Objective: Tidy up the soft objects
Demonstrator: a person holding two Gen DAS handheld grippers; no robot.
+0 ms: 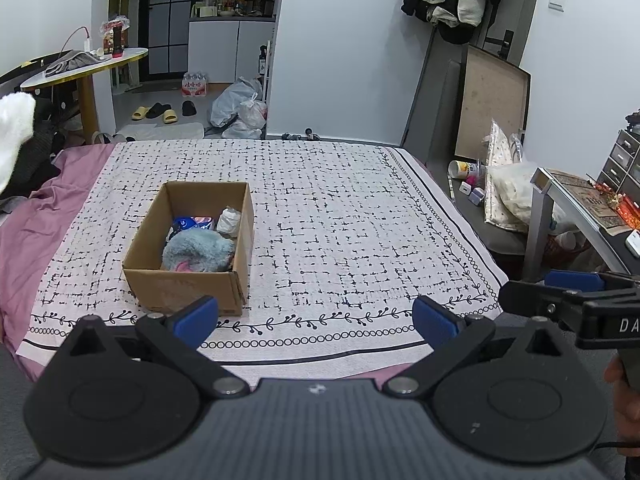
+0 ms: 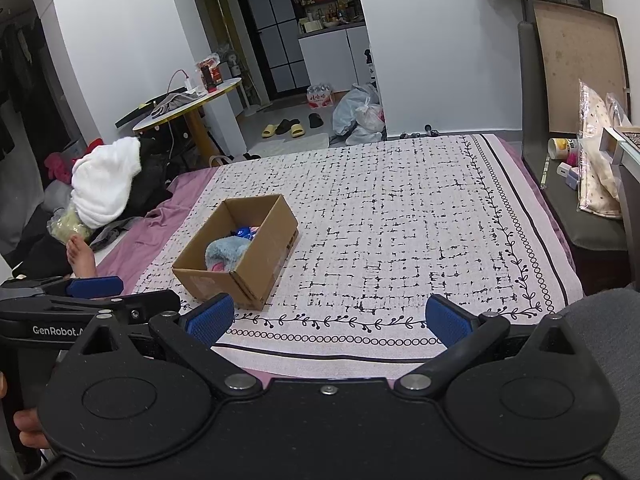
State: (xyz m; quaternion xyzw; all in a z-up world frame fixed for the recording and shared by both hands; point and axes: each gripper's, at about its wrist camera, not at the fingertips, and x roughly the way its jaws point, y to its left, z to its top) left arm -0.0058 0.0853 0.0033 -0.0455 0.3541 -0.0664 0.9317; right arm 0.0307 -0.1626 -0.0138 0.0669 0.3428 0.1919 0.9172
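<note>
Cardboard box (image 1: 192, 276) is the landmark: open top, sitting on the patterned bedspread (image 1: 340, 216), toward its left half and near the front border. Inside the box: fluffy blue plush (image 1: 198, 254) with a pink patch fills the near end, a blue printed packet (image 1: 194, 223) sits behind it, and a white-grey bundle (image 1: 229, 220) lies at the far right corner. All soft items in view on the bedspread are inside the box; the cloth around the box is bare.

Left gripper (image 1: 316, 320) hovers in front of the box and slightly right of it, fingers spread wide, blue pads holding nothing. Right gripper (image 2: 328, 320) is further right of the box, also in front, fingers wide apart and empty. From the left wrist camera the right gripper shows side-on at the right edge; its fingers are well clear of the box.

Left of the box, beyond the bedspread edge: pink sheet (image 2: 160, 220), then a pile of dark clothes topped with a white fluffy blanket (image 2: 106, 180), and a bare foot (image 2: 80, 258). Behind the pile stands a round table (image 2: 188, 108).
</note>
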